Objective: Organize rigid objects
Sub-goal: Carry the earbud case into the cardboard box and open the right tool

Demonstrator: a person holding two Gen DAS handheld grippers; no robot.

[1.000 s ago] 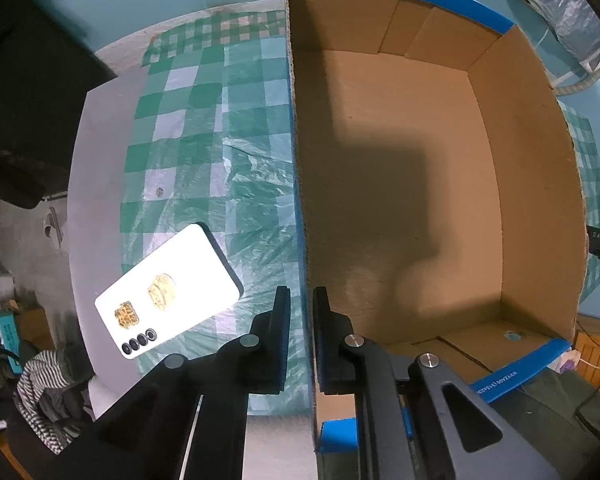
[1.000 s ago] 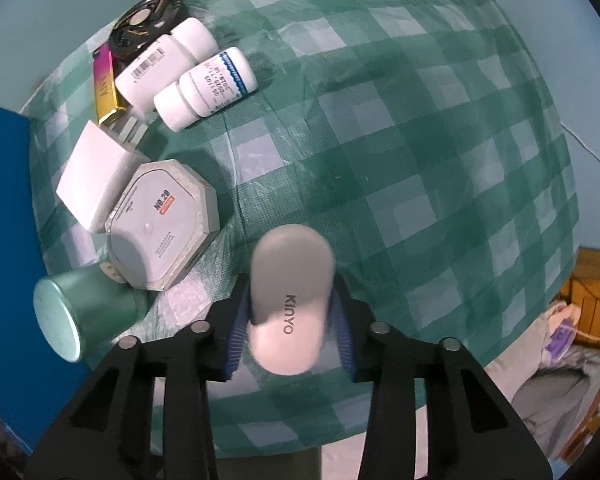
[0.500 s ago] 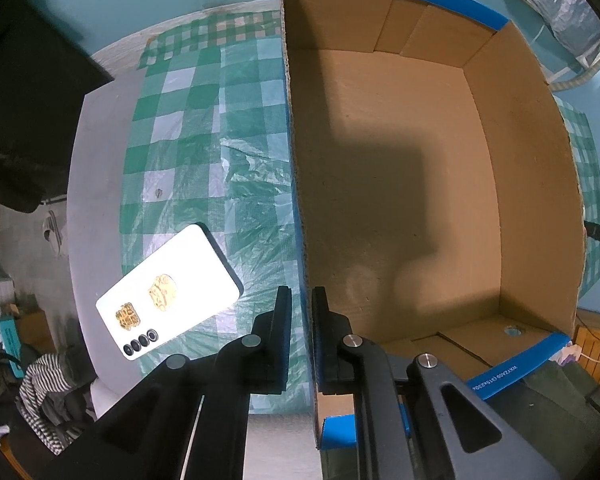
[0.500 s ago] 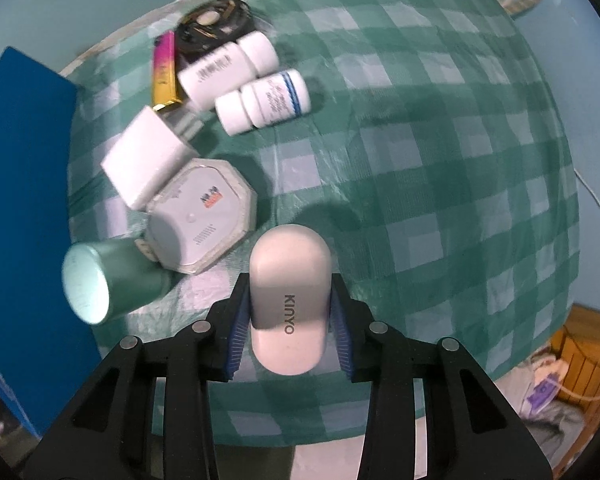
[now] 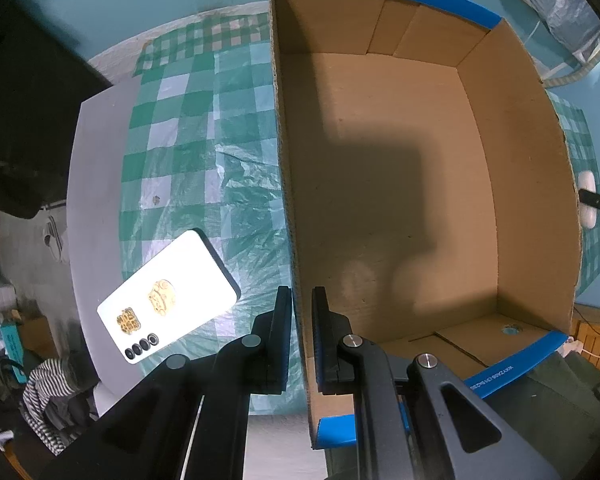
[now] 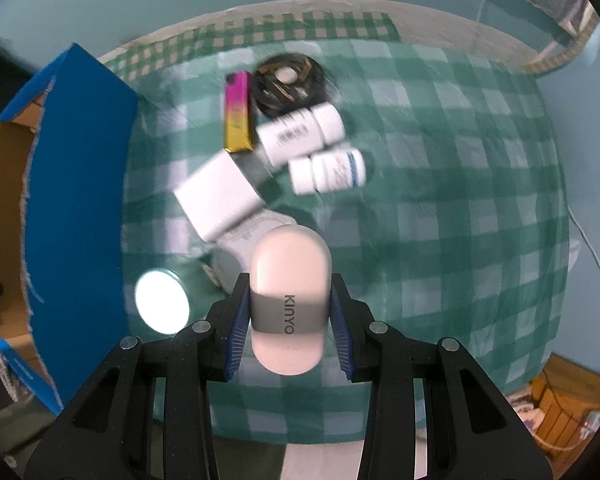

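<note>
Above green check cloth (image 6: 440,200), rt claw (image 6: 288,320) grips white KINYO case (image 6: 288,300).

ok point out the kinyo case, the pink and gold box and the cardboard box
kinyo case (image 6: 290,280), right wrist view, top face
pink and gold box (image 6: 238,114), right wrist view, middle
cardboard box (image 5: 380,168), left wrist view, inner floor

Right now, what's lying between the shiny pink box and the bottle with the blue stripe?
The other white bottle lies between the pink box and the blue-striped bottle. The right wrist view shows it.
</note>
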